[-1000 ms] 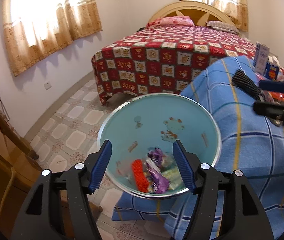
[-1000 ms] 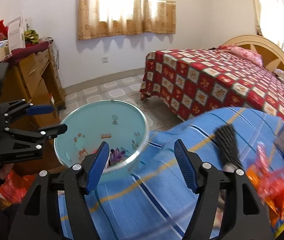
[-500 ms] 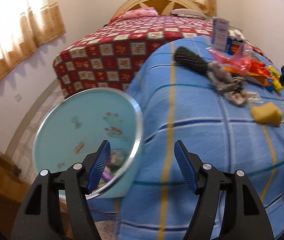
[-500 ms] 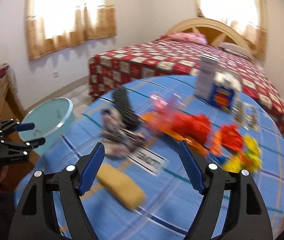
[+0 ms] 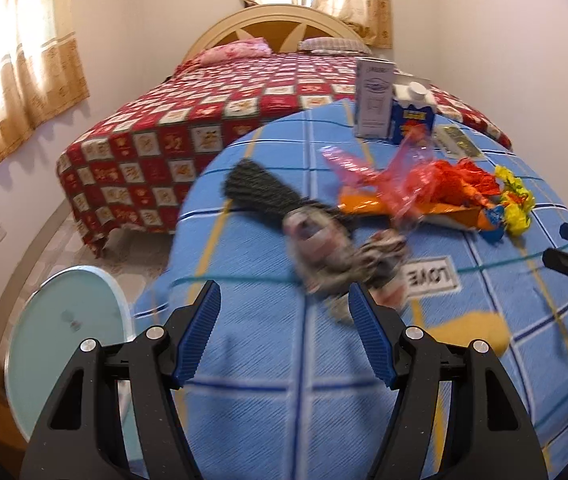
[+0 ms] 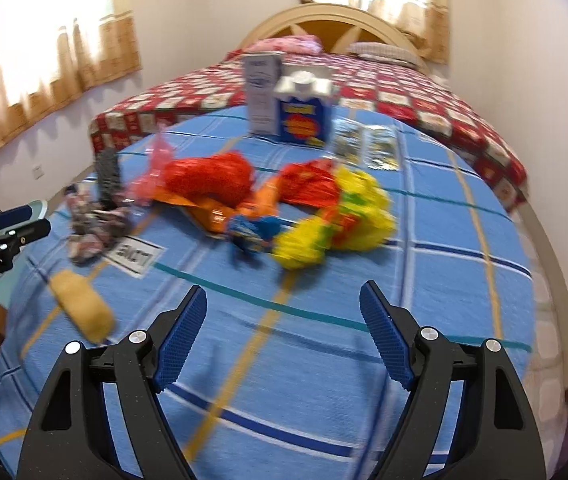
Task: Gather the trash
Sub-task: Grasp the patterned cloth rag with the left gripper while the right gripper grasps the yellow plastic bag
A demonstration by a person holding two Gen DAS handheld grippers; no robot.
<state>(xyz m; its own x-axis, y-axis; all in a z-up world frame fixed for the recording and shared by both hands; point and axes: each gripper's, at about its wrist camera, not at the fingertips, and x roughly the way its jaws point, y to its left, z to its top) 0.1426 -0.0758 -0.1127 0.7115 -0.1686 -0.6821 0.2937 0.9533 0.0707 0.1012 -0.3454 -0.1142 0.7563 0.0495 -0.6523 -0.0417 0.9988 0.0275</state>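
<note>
Both views have swung from the basin (image 5: pixel 64 344) to wrappers (image 6: pixel 323 208).

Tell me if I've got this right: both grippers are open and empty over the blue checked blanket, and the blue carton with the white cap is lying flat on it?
Not quite. The blue carton with the white cap stands upright on the blue checked blanket, beside a tall white box; the right wrist view shows it. The rest holds: the left gripper and right gripper are both open and empty.

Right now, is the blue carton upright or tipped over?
Upright: the blue carton stands on the blue cloth, white cap on top.
</note>
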